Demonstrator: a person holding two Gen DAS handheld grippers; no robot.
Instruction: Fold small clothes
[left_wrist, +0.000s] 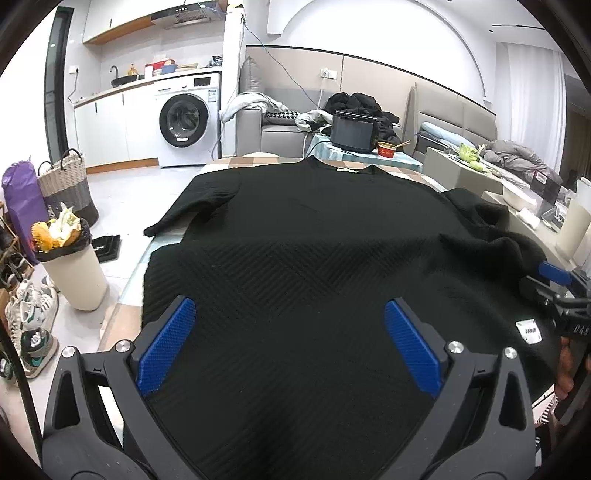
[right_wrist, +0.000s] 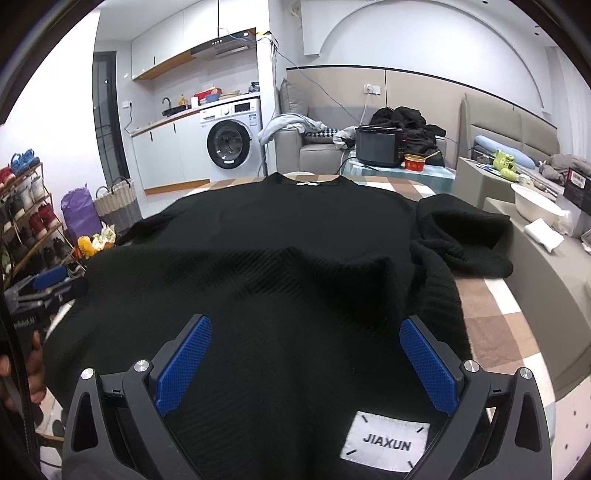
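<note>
A: Left wrist view first. Your left gripper (left_wrist: 290, 345) has its blue pads spread wide, nothing btwn them, hanging over the near hem of the black sweater (left_wrist: 295, 236). Right gripper (right_wrist: 304, 360) is the same: jaws apart, empty, over the hem near the white label (right_wrist: 384, 445).

B: So which step am I on?

A: Looks like the start, imo. Sweater lies spread on the checked table (right_wrist: 491, 314), neckline (right_wrist: 306, 181) toward the far edge, hem at the near edge by you. No fold made yet.

B: Sleeves?

A: Left sleeve (left_wrist: 184, 210) lies flat, angled out toward the table's left edge. Right sleeve (right_wrist: 461, 236) is bunched in a heap near the right edge, and a ridge of cloth stands up in the body just in front of the right gripper.

B: Next move?

A: Prob. flatten that ridge and pull the right sleeve out straight, or bring it in across the body. Either needs the right pads closing on the knit only, not the tablecloth under it. Fabric looks thick, ribbed w/ a chevron weave, so it'll likely hold a crease poorly and drag.
</note>
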